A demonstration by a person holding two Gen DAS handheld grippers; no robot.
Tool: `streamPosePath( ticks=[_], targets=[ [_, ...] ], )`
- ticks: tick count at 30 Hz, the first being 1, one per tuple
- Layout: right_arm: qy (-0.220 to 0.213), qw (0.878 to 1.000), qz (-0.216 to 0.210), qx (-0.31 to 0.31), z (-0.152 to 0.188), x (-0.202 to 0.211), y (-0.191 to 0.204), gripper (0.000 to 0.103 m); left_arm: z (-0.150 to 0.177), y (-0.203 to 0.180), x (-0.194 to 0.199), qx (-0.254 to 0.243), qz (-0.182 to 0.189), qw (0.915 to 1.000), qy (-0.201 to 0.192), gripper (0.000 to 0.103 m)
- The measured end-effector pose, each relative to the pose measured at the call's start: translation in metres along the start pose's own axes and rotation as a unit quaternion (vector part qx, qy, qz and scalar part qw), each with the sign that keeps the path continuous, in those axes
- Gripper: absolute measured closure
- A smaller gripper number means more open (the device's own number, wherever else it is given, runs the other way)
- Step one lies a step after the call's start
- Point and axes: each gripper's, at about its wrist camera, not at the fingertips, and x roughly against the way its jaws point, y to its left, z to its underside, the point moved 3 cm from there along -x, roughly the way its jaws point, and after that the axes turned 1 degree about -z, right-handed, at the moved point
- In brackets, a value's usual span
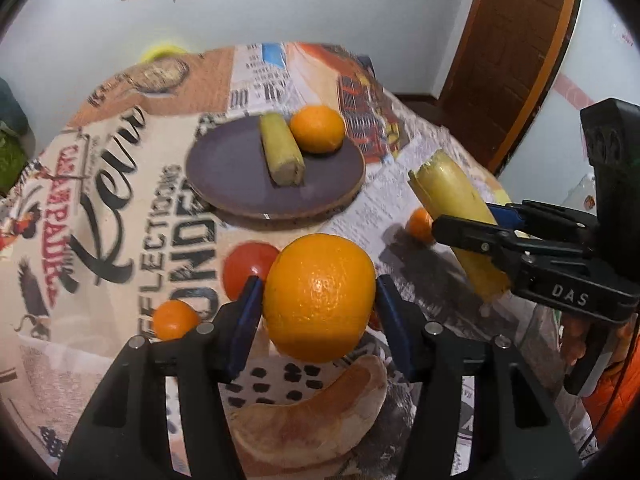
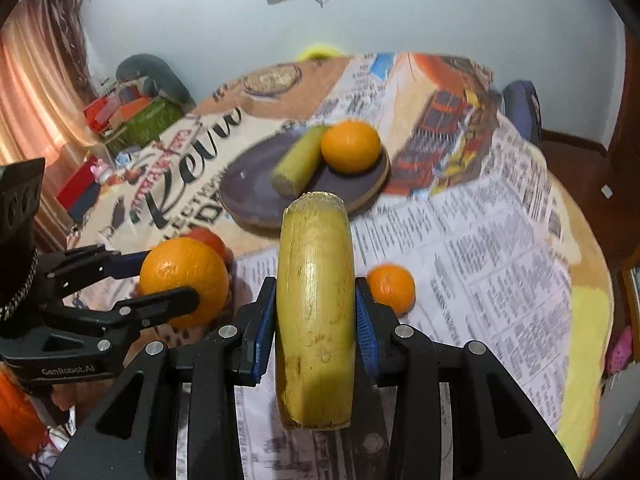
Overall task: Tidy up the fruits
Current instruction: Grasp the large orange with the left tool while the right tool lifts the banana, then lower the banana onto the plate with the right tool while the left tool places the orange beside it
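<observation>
My left gripper [image 1: 318, 296] is shut on a large orange [image 1: 320, 298], lifted above the table; the same orange [image 2: 184, 280] shows at the left of the right wrist view. My right gripper [image 2: 314, 312] is shut on a yellow banana piece [image 2: 314, 312], which appears at the right of the left wrist view as banana piece [image 1: 456, 216]. Further back lies a dark purple plate [image 1: 240, 176] with another banana piece [image 1: 280, 148] and an orange [image 1: 317, 129] on it. On the cloth rest a small orange [image 1: 175, 319], a red tomato [image 1: 250, 268] and another small orange [image 2: 391, 289].
A printed cloth covers the round table [image 2: 500, 280]. A pale wooden crescent dish [image 1: 312, 420] lies below my left gripper. A wooden door [image 1: 516, 52] stands at the right. Boxes and clutter [image 2: 132, 120] sit beyond the table's left edge.
</observation>
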Motion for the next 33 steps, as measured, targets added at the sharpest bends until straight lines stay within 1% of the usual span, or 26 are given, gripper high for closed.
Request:
streamPosePath(
  ticks=[7,14,18,24,33],
  targets=[
    [-0.041,0.999,0.005,0.012,-0.031,0.009,0.011,0.069,-0.024,0.012,0.037,0.012,-0.008,0.9985,-0.052,0.047],
    [-0.061,0.998,0.006,0.018,-0.060,0.003,0.016,0.069,-0.050,0.030,0.046,0.028,-0.020,0.9961,-0.081,0.047],
    [-0.065,0.997,0.008,0.028,-0.070,-0.003,0.020,0.069,-0.065,0.042,0.040,0.033,-0.031,0.9951,-0.088,0.047],
    [-0.068,0.997,0.012,0.036,-0.084,-0.019,0.022,0.069,-0.081,0.057,0.023,0.047,-0.037,0.9942,-0.090,0.047],
    [-0.056,0.998,0.018,0.036,-0.099,-0.050,0.016,0.069,-0.099,0.078,-0.018,0.058,-0.054,0.9944,-0.070,0.047]
  ],
)
